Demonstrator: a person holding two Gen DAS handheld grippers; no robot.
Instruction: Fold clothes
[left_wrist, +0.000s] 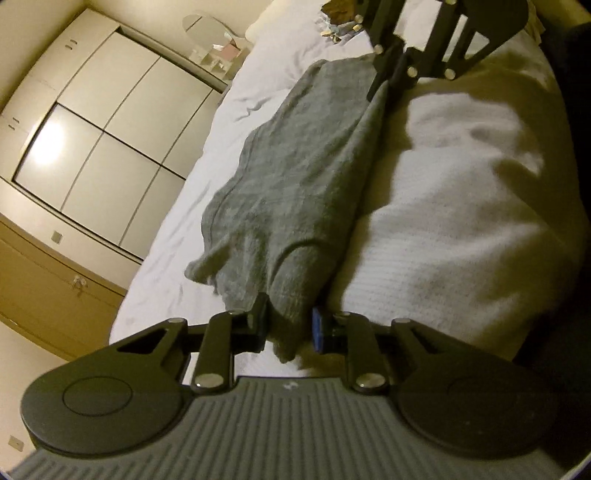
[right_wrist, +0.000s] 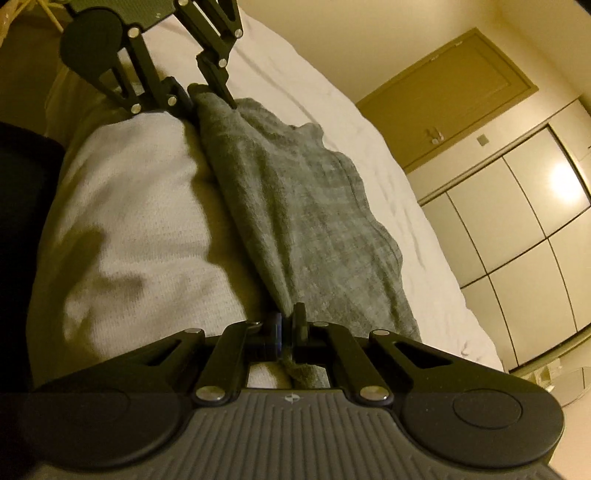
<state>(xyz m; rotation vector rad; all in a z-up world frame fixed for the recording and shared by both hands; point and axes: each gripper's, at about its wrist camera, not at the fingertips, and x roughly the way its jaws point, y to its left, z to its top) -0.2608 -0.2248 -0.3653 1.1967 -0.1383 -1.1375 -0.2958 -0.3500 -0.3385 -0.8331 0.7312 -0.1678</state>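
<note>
Left hand-held gripper (left_wrist: 289, 325) has its two fingers partly apart with a bunch of the grey garment (left_wrist: 295, 177) pinched between them; the blue pad (left_wrist: 317, 329) on one finger presses the cloth. Right hand-held gripper (right_wrist: 287, 328) is closed tight on the opposite end of the same grey garment (right_wrist: 295, 206), a bit of cloth poking out behind its fingers. Each gripper shows at the far end of the other's view, so the garment stretches between them along one edge, the rest of it draped down onto the bed (left_wrist: 177, 273). Beside that held edge lies a white waffle-textured blanket (left_wrist: 461, 206), touching the garment. Beyond the bed stand pale wardrobe doors (left_wrist: 110, 122) catching a lamp glare, a brown door (right_wrist: 450, 96), and a small oval mirror (left_wrist: 205, 27). A small logo mark sits on each gripper body; no writing is readable.
</note>
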